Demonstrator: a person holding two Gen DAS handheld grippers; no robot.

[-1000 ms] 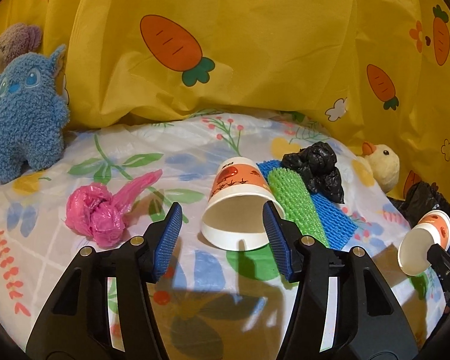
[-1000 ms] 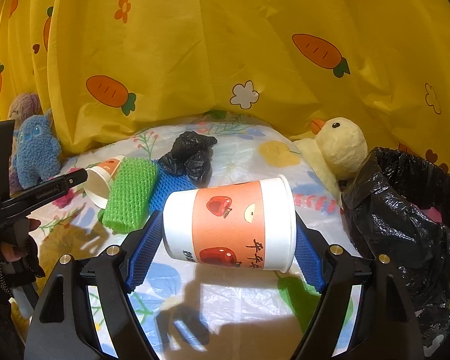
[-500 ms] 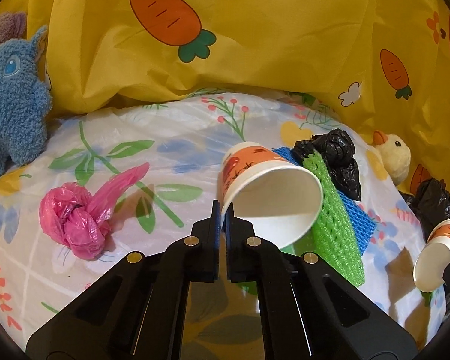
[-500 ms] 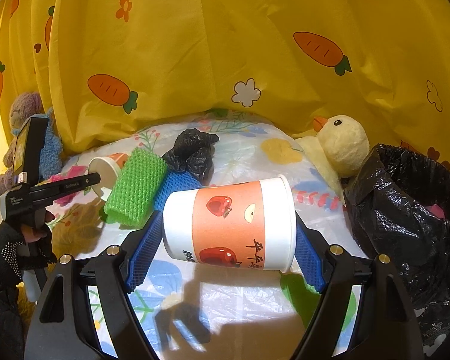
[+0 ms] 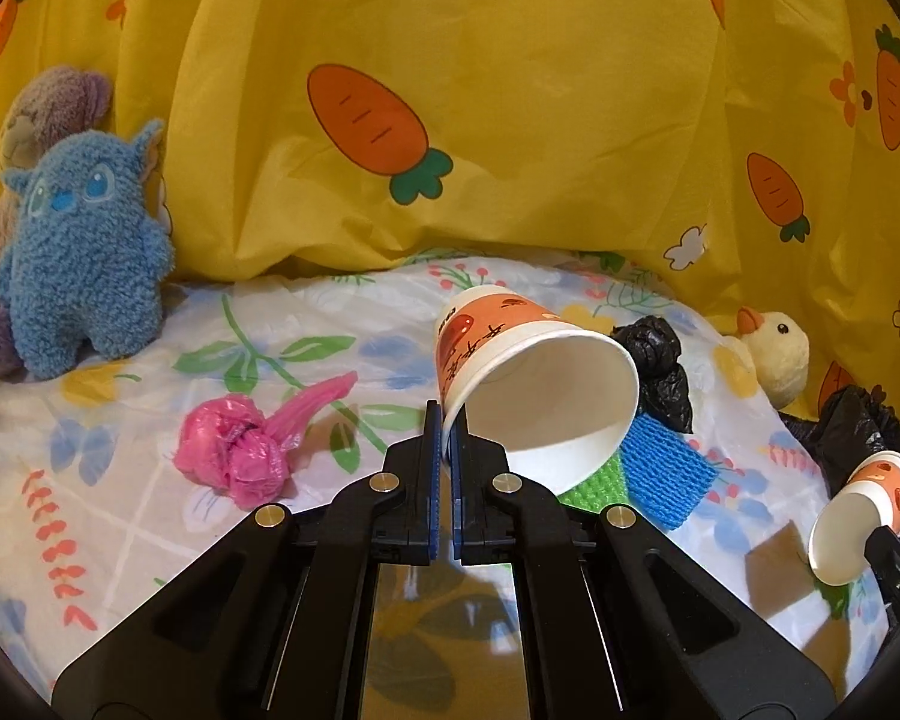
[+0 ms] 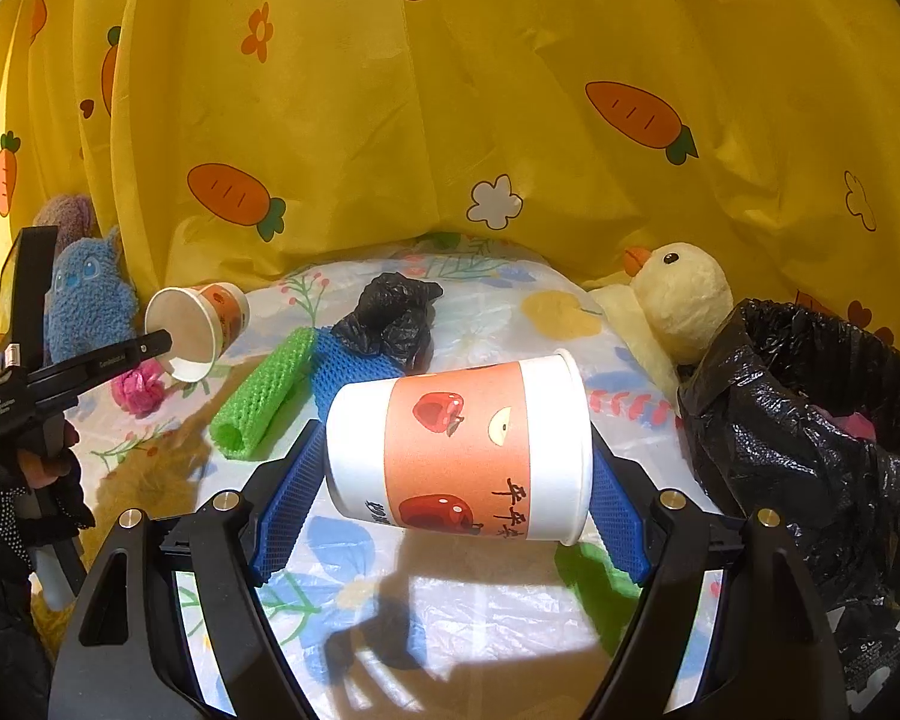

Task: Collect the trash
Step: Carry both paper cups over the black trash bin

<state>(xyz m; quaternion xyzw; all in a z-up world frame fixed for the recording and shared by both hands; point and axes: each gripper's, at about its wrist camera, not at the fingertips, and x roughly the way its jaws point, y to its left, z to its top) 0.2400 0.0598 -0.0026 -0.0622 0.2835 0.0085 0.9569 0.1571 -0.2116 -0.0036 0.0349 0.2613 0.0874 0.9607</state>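
Both grippers are black plastic frames with round silver screws at the joints and ribbed blue pads on the fingers. The left gripper carries small white lettering along its side — too small to read. The left hand wears a black glove dotted with white.

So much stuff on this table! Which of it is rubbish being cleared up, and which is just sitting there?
Part of the job:
left tool, pinching a paper cup by its rim
right tool, holding a second cup
pink bag wad
black bag wad
green mesh sleeve
blue mesh sleeve
black bin bag

Just lying about:
blue plush
duck plush
carrot curtain
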